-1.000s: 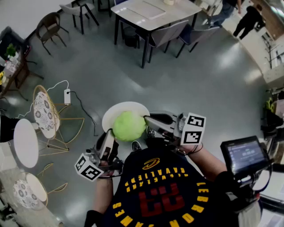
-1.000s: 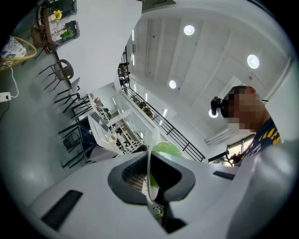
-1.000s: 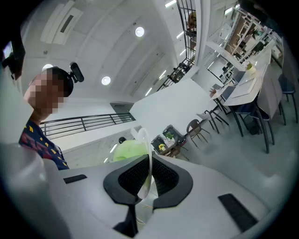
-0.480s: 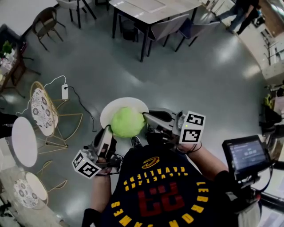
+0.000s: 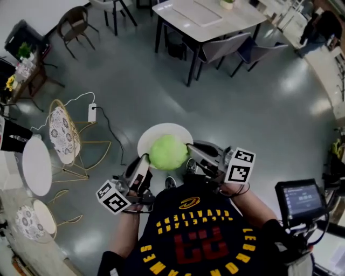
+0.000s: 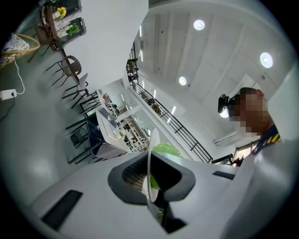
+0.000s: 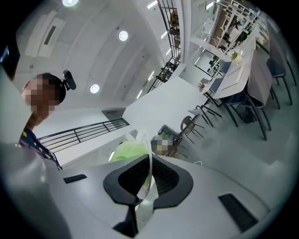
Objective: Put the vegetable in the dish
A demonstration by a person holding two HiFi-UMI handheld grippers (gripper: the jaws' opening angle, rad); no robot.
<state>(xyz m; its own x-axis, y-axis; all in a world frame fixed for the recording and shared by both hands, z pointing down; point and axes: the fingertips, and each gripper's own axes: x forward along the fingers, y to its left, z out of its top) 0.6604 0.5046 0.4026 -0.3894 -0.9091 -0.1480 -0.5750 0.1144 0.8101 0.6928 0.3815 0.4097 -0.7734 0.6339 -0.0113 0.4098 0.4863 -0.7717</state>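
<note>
A round green leafy vegetable (image 5: pixel 168 152) lies on a white dish (image 5: pixel 156 137) held in the air over the grey floor. My left gripper (image 5: pixel 144 160) is shut on the dish's near-left rim. My right gripper (image 5: pixel 190 147) is shut on its right rim. In the left gripper view the dish (image 6: pixel 150 154) stands edge-on between the jaws of the left gripper (image 6: pixel 150 181), with the vegetable (image 6: pixel 166 150) just behind it. The right gripper view shows the dish's rim (image 7: pixel 147 151) clamped in the right gripper (image 7: pixel 148 176), and the vegetable (image 7: pixel 127 150) to its left.
Round white side tables (image 5: pixel 36 164) and gold wire chairs (image 5: pixel 66 133) stand at the left, with a cable and adapter (image 5: pixel 92 112) on the floor. A dining table (image 5: pixel 207 16) with dark chairs stands ahead. A small screen (image 5: pixel 299 197) sits at the right.
Both grippers keep their hold on the dish with the vegetable on it. The floor and furniture have slid right and down in the head view, so the person has moved.
</note>
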